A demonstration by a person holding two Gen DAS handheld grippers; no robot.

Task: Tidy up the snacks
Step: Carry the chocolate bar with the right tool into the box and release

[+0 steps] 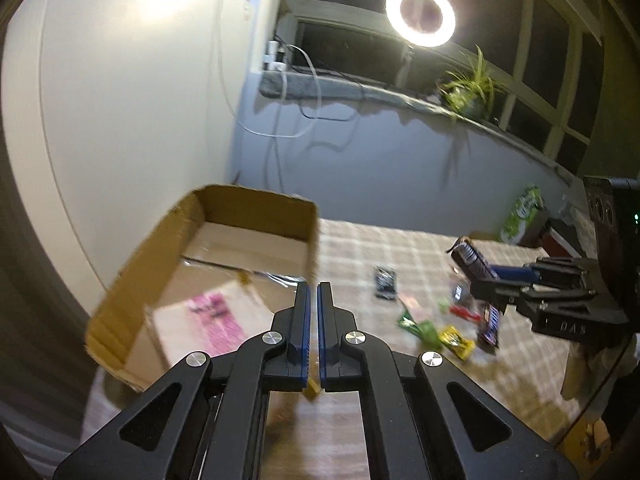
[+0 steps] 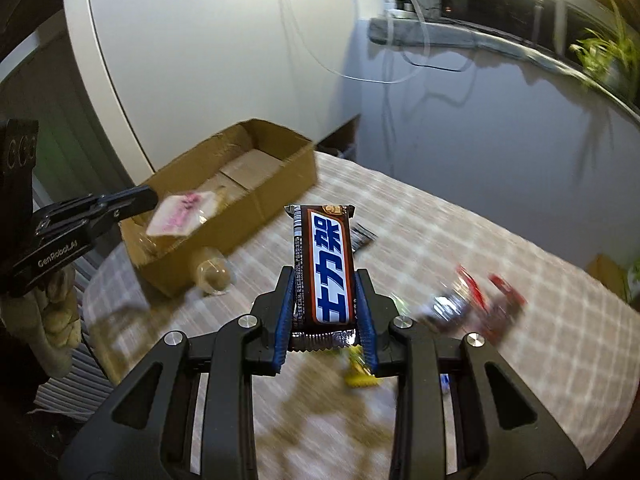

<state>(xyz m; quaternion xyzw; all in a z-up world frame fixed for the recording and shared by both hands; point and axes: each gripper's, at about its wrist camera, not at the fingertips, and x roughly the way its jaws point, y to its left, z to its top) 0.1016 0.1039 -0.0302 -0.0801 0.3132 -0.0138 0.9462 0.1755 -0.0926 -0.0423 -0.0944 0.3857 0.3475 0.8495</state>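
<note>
My right hand-held gripper is clamped on a brown chocolate bar with a blue-and-white label, its pads pressing the bar's long sides. The bar sticks up and forward, held above the checked cloth of the counter.

My left hand-held gripper has its fingers together with only a thin slit between the pads and nothing in it. It sits just beside the near right corner of an open cardboard box, which stands on the counter's left end. A pink-and-white packet lies inside the box.

Loose snacks lie on the cloth to the right of the box: a small dark packet, a green wrapper, a yellow wrapper and a red-and-clear wrapper, which is blurred.

A small round pale item rests against the box's front wall.
</note>
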